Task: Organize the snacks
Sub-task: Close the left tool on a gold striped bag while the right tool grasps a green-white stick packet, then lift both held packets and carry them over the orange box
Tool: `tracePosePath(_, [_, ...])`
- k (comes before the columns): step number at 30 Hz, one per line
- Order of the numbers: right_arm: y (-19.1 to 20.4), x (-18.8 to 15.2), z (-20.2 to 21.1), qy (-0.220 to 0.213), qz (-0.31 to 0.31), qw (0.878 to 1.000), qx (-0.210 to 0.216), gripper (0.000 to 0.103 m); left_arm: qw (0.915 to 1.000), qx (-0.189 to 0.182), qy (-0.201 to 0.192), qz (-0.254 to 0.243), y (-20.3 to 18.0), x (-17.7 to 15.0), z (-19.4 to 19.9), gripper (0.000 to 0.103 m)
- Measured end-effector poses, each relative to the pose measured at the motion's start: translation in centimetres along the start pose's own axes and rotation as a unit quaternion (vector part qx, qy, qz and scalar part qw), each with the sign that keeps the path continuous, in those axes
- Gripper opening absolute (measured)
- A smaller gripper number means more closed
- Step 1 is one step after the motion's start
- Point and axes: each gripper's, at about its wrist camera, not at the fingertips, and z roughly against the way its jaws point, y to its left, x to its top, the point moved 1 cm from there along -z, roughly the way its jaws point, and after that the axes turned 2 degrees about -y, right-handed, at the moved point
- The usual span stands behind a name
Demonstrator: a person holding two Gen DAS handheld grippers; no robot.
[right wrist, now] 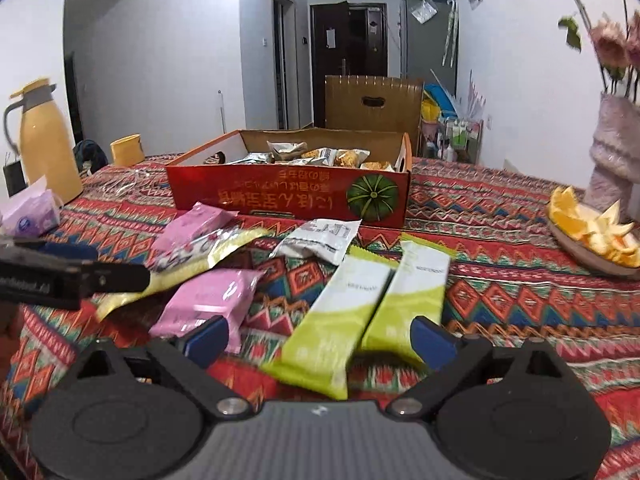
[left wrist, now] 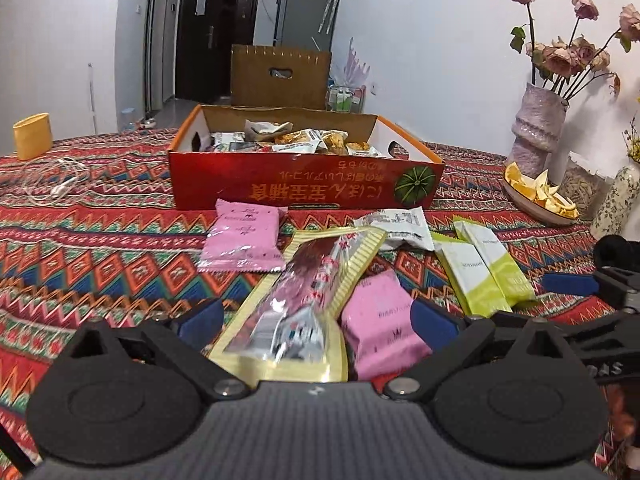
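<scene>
Right hand-held gripper [right wrist: 320, 338] hangs spread wide over two green packets [right wrist: 360, 312] on the counter [right wrist: 500, 272], red box [right wrist: 288, 196] at 12 o'clock. Light, crinkly, slippery wrappers; probably pinch mid-length.

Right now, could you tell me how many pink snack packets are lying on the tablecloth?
2: one pink packet lies near the red box; the other pink packet lies nearer, beside the long yellow-edged pack.
</scene>
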Motion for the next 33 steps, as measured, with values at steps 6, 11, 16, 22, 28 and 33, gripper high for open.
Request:
tracePosePath(6, [-0.7,1.1,-4.1,0.016,-0.013,1.0,0.014,0.084,0.9996,-0.01,0.027,0.005,0.3,1.0,-3.3,0.066])
tracePosePath(11, [-0.7,1.2,-5.8,0.012,0.011,1.0,-0.027,0.084,0.9983,-0.013,0.05,0.026,1.0,1.1,-5.9,0.065])
tracePosePath(16, [-0.8,1.1,-6.2,0.01,0.03,0.998,-0.049,0.081,0.9974,-0.018,0.051,0.047,1.4,1.0,-6.9,0.076])
tracePosePath(22, [0.0,0.6,-6.2,0.031,0.046,0.998,-0.018,0.051,0.9971,-0.024,0.046,0.055,1.0,1.0,-5.4,0.045])
tracePosePath(28, [-1.5,0.7,-5.8,0.04,0.011,0.998,-0.04,0.053,0.9977,-0.038,0.032,0.046,-1.0,0.1,-2.2,0.032])
tracePosePath(33, [-1.2,0.8,-5.7,0.043,0.01,0.999,-0.016,0.036,0.9975,-0.044,0.017,0.053,-1.7,0.0,0.2,0.03])
